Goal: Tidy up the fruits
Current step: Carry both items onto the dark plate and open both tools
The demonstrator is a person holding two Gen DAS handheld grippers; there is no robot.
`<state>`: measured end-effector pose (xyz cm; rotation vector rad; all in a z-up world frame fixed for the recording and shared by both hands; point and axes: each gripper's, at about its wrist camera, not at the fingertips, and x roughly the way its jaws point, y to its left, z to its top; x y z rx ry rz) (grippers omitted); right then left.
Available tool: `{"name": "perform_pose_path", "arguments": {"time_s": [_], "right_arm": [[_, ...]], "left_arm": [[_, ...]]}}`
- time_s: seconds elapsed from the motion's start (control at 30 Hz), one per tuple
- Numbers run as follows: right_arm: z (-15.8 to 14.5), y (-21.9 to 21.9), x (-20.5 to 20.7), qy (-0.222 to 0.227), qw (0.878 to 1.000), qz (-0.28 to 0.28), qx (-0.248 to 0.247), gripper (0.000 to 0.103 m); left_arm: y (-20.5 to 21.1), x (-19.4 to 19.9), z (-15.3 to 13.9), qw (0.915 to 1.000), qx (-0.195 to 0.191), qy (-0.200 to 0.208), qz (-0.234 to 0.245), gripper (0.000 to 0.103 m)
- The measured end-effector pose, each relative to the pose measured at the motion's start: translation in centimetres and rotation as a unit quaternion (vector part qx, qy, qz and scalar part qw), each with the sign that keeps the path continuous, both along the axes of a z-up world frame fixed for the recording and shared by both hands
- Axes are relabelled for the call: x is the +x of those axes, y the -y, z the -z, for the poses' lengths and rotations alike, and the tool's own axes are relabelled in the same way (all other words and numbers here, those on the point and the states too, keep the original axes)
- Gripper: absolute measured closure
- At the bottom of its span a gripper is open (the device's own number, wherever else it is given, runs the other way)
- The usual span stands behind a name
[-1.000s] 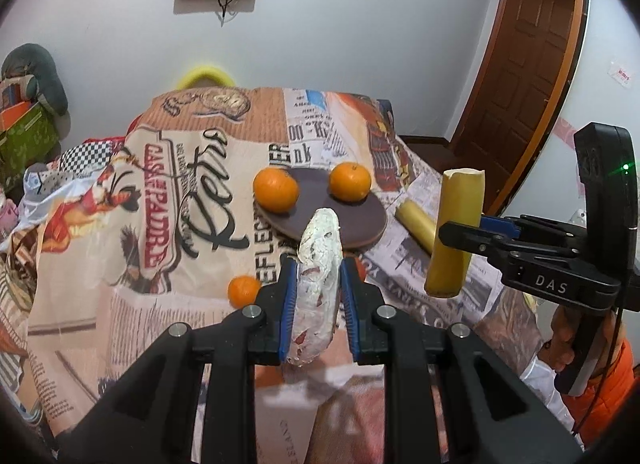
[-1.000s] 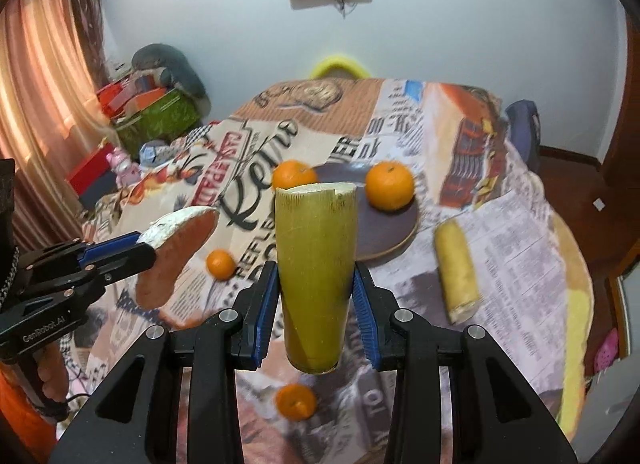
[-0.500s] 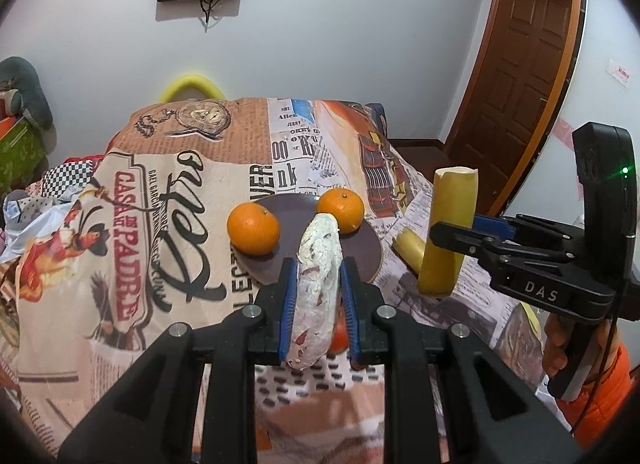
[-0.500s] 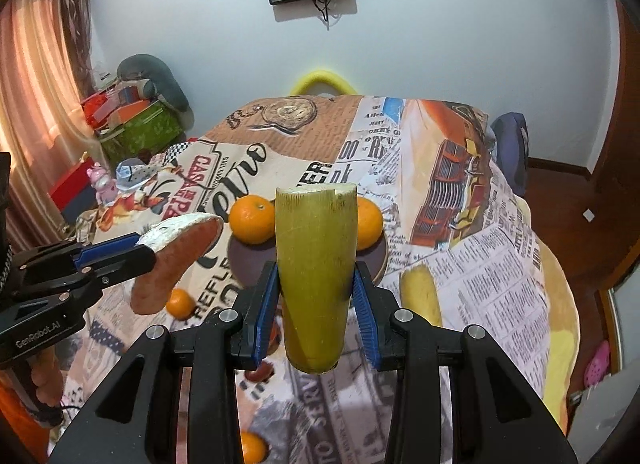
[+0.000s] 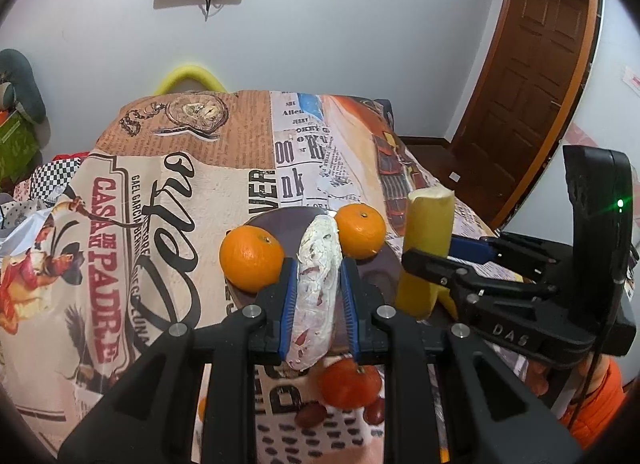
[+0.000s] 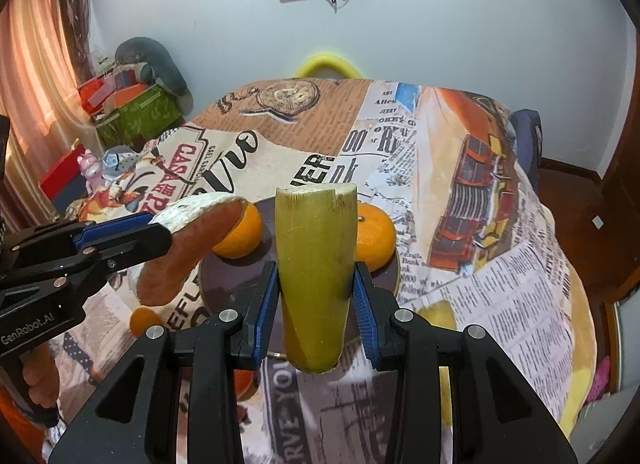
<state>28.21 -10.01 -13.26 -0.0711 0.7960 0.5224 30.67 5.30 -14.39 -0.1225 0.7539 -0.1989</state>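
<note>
Both grippers are found advanced toward the dark plate (image 6: 240, 284) since the earlier frames; the plate and its two oranges now appear nearer and lower in both views. The left gripper (image 5: 318, 304) is clamped on a reddish slice with a white mottled face (image 5: 318, 284), held upright above the near plate edge. The right gripper (image 6: 316, 304) is clamped on a yellow-green cut stalk piece (image 6: 316, 264), also upright, over the plate. One orange (image 5: 251, 258) is seated at the plate's left rim, a second orange (image 5: 360, 230) toward its far right side. A darker orange fruit (image 5: 350, 384) is noted on the printed tablecloth (image 5: 160, 192) below the left gripper.
</note>
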Motion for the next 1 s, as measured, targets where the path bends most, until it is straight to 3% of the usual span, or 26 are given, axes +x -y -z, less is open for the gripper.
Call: {"name": "perform_pose_path", "arguments": {"time_s": [0.33,0.4,1.0], "right_arm": [[2.0,-1.9,3.0,-0.019,1.000,-0.010,-0.019,0.070],[2.4,-2.2,3.4,-0.024,0.999,-0.012,-0.018,0.070],[3.8,-3.1,4.4,-0.046,0.998,-0.032,-0.033,0.070]], "left_arm": [[-0.6,3.5,1.6,0.9995,-0.018,-0.016,-0.018,0.083],[-0.6,4.0,1.8,0.9995,-0.019,-0.020,-0.017,0.101],[-1.0,4.1,3.1,0.9992,0.002,-0.034,-0.018,0.101]]}}
